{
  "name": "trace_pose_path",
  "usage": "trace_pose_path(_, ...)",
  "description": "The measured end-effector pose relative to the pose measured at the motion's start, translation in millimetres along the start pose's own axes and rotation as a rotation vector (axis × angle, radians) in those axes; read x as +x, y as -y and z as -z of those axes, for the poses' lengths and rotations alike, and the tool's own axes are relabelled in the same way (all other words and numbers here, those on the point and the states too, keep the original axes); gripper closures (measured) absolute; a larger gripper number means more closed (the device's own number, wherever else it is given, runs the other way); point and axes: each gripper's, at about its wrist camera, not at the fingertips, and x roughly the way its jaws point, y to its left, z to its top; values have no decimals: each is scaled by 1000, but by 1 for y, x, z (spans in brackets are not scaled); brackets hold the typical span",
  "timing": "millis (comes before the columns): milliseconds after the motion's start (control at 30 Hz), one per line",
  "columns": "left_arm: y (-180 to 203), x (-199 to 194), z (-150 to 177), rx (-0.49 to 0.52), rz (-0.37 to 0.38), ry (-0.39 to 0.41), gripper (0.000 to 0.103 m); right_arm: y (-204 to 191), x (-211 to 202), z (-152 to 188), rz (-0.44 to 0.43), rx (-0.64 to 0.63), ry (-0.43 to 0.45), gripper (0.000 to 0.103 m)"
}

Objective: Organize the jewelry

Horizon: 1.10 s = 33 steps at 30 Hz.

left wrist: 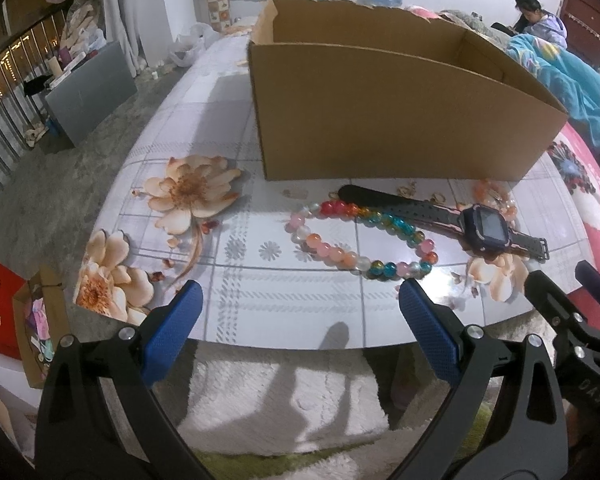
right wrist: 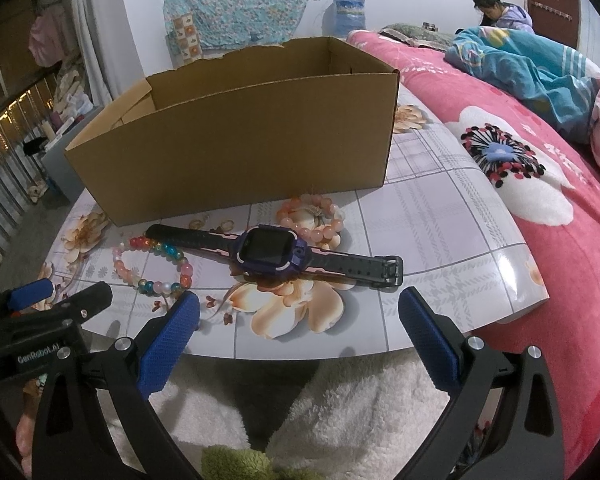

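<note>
An open cardboard box [left wrist: 380, 120] [right wrist: 235, 140] stands on the floral table [left wrist: 259, 300] [right wrist: 440, 216]. In front of it lie a multicoloured bead bracelet [left wrist: 360, 240] [right wrist: 155, 264], a dark smartwatch [left wrist: 484, 226] [right wrist: 271, 252] whose strap crosses that bracelet, a peach bead bracelet [left wrist: 496, 200] [right wrist: 312, 216], and small gold pieces [left wrist: 404, 190] [right wrist: 197, 224]. My left gripper [left wrist: 300, 296] hangs open over the table's front edge, just short of the multicoloured bracelet. My right gripper [right wrist: 300, 300] is open too, just short of the watch. Neither holds anything.
A pink floral bedspread [right wrist: 560, 240] and a blue blanket [right wrist: 520, 68] border the table on the right. A person [right wrist: 500, 12] sits at the far back. White fluffy fabric [right wrist: 360, 408] lies below the front edge. At left the floor holds a grey board [left wrist: 87, 96].
</note>
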Motion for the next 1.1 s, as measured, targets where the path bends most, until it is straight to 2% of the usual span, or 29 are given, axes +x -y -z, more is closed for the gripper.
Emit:
trace_pose_path(200, -16, 0, -6, 12, 35, 28, 8, -1, -5, -1, -77, -24, 41, 6)
trace_pose_path(233, -19, -1, -7, 17, 62, 42, 8, -2, -6, -2, -95, -30, 50, 6)
trace_pose_path(367, -37, -4, -9, 3, 269, 118, 8, -13, -8, -3, -186, -67, 78, 15)
trace_pose_path(433, -44, -4, -10, -22, 317, 145, 8, -21, -6, -5, -234, -89, 77, 20)
trace_pose_path(500, -48, -2, -13, -22, 349, 140, 8, -27, -1, -7, -266, -101, 65, 26)
trace_pose_path(567, -51, 2, -18, -28, 362, 130, 8, -31, 6, -10, -295, -104, 43, 38)
trace_pose_path(600, -51, 3, -20, -27, 359, 134, 8, -32, 10, -10, -303, -103, 33, 41)
trace_pose_path(667, -49, 6, -24, -2, 335, 150, 8, -35, 18, -12, -323, -99, 6, 53)
trace_pose_path(833, -40, 10, -28, 74, 306, 171, 10, -44, 36, -17, -341, -106, -48, 63)
trace_pose_path(967, -29, 19, -28, 145, 281, 161, 40, -53, 47, -19, -344, -123, -82, 71)
trace_pose_path(1033, -27, 27, -27, 158, 296, 132, 53, -58, 52, -20, -336, -133, -94, 73)
trace_pose_path(1100, -28, 34, -28, 155, 313, 113, 57, -62, 57, -20, -320, -141, -104, 75)
